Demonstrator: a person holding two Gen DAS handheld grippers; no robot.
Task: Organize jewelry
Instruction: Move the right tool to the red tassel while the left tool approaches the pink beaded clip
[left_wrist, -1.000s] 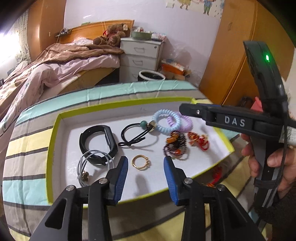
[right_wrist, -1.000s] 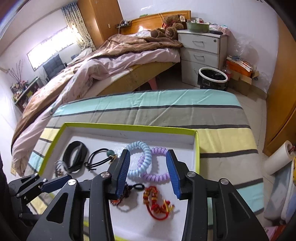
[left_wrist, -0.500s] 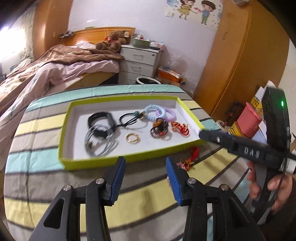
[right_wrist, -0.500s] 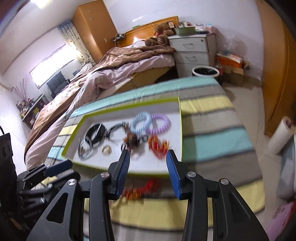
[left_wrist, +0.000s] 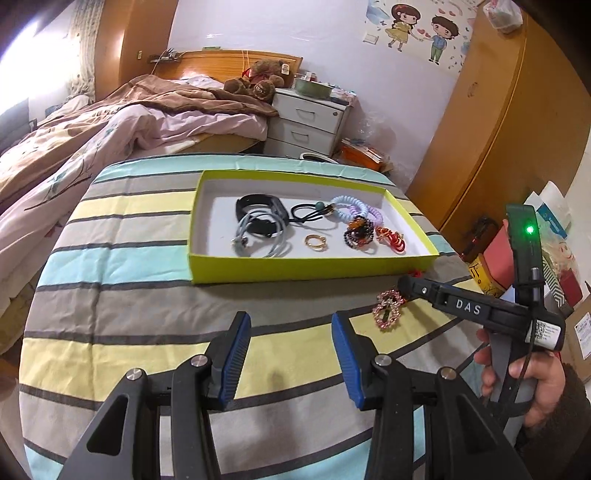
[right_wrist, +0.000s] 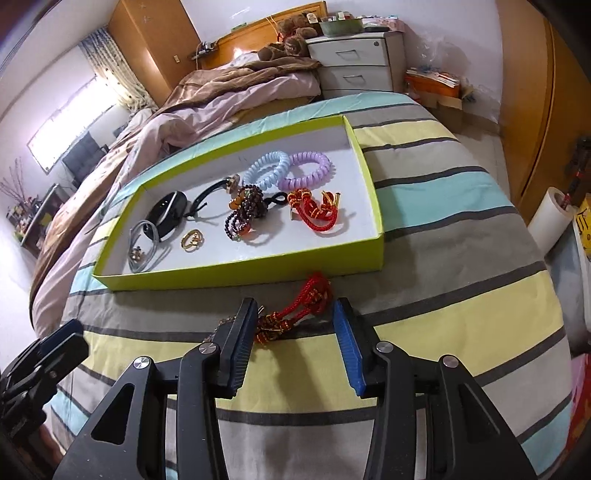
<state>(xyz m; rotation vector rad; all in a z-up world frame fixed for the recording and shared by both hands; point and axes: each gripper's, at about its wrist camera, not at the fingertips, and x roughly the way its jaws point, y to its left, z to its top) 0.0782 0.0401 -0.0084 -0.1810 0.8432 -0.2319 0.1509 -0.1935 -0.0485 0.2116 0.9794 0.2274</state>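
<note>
Right wrist view: the right gripper (right_wrist: 295, 332) hangs wide open over the striped cloth (right_wrist: 461, 229), its jaws having just widened a little, holding nothing. A red cord bracelet (right_wrist: 295, 314) lies on the cloth between the blue pads, just outside the near wall of the green tray (right_wrist: 258, 271); whether the left pad touches it I cannot tell. The left gripper (left_wrist: 291, 347) is equally wide, empty, over bare cloth nearer than the tray. Inside the tray lie coil ties, beads, a ring and a black band. Right of the tray, cloth is open.
</note>
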